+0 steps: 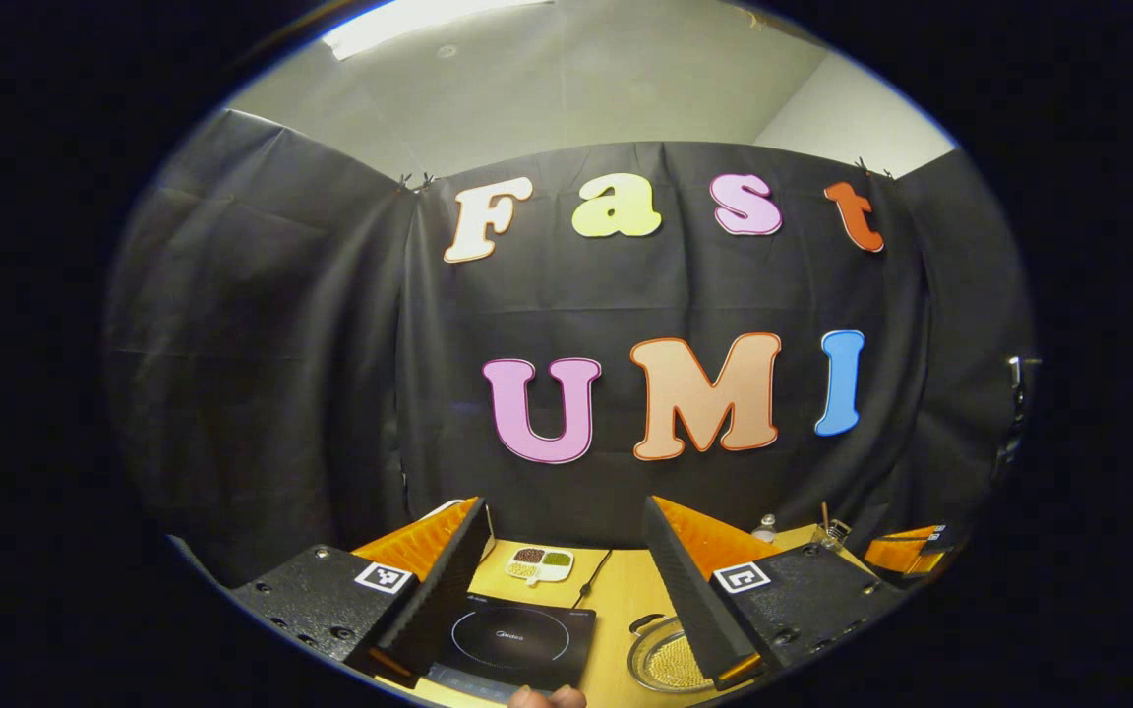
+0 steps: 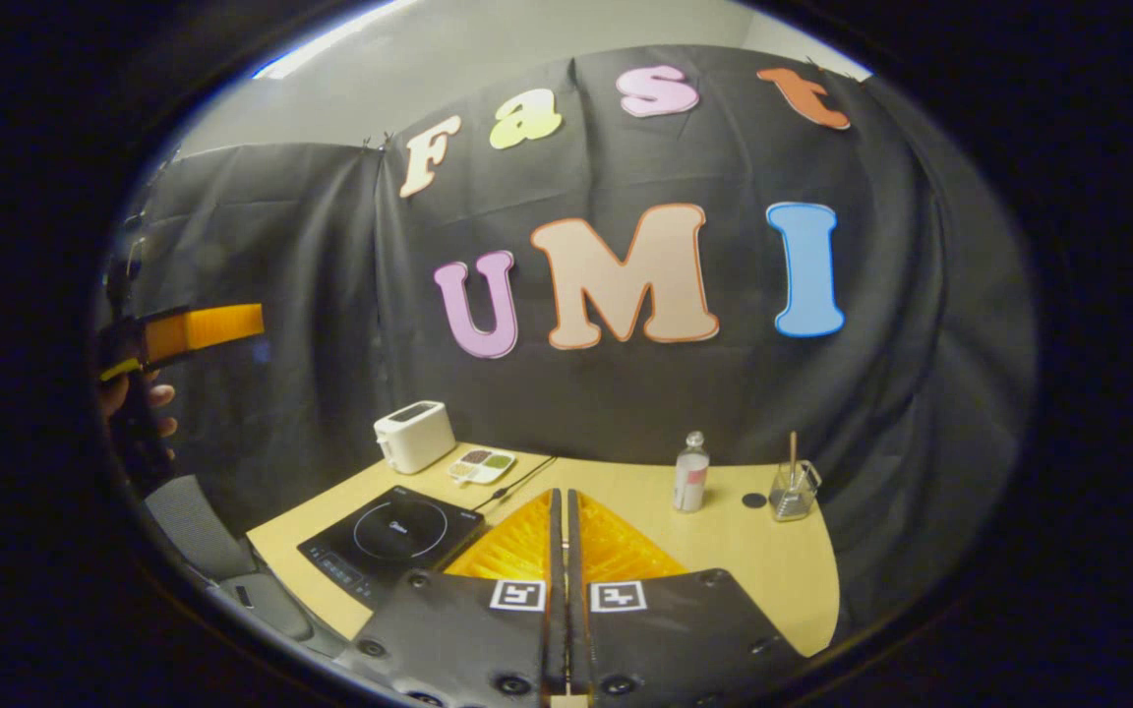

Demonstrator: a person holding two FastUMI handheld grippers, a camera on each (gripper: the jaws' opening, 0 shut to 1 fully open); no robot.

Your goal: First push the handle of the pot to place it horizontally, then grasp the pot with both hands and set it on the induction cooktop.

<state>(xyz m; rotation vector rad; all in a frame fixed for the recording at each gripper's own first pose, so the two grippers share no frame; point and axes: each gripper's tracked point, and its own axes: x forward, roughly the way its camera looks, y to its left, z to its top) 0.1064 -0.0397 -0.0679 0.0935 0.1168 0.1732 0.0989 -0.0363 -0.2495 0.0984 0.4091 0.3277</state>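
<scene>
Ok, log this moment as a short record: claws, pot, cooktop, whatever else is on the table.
left claw: open, held above the table, nothing between its fingers
right claw: shut, empty, raised over the table
pot: glass, on the table just right of the cooktop, partly behind the left claw's right finger
cooktop: black, bare, near the table's left edge
toaster: white, behind the cooktop
dish: divided, beside the toaster
bottle: upright, right half
beaker: holds a stick
task: not started
</scene>
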